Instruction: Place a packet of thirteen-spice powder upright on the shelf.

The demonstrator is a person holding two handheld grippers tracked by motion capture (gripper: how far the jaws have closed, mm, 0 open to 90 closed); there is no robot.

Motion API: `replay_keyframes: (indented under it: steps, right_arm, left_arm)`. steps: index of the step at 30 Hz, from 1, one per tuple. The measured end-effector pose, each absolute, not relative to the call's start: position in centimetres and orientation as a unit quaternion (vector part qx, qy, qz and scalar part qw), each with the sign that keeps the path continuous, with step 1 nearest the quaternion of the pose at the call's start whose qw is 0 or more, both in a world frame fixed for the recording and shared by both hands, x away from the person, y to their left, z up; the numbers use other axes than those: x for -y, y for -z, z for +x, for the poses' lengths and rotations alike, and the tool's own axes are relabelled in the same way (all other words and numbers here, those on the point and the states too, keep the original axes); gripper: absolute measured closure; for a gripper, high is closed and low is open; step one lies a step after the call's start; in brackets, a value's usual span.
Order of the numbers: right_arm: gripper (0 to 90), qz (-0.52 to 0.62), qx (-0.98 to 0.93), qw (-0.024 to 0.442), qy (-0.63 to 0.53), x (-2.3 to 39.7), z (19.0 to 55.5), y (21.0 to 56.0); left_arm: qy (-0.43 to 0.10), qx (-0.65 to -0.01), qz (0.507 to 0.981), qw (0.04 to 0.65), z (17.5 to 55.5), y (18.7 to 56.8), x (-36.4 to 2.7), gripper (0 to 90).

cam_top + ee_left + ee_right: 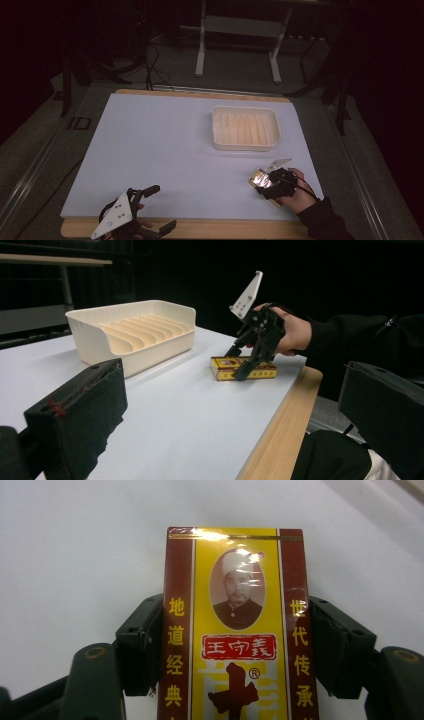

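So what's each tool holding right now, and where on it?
The right tool clamps the yellow box by its two long sides, flat on the table. The left tool holds nothing.

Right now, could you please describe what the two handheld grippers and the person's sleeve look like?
Both grippers are black, with two jaws. The left gripper carries a grey three-cornered plate dotted with small holes; the right gripper has a similar pale plate and a thin black cable. The sleeve is dark, probably black.
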State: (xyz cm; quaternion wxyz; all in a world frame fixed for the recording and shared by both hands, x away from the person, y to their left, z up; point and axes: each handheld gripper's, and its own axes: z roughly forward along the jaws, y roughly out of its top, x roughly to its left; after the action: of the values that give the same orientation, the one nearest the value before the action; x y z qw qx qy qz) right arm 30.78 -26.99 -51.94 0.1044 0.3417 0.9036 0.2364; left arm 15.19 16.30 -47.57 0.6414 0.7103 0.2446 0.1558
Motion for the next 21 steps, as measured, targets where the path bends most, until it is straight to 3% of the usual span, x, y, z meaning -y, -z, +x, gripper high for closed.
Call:
replay_keyframes:
  steps: [11,21]
  right_arm:
    - [32.2,0.331,-0.902,0.127,-0.246,26.9,30.6,50.6]
    - [32.3,0.316,-0.869,0.161,-0.345,27.0,29.9,46.2]
  left_arm:
    - [-0.155,-0.248,0.711,0.639,15.3,47.6,-16.3,0.0]
    - [-0.154,-0.268,0.715,0.627,15.8,47.4,-16.1,0.0]
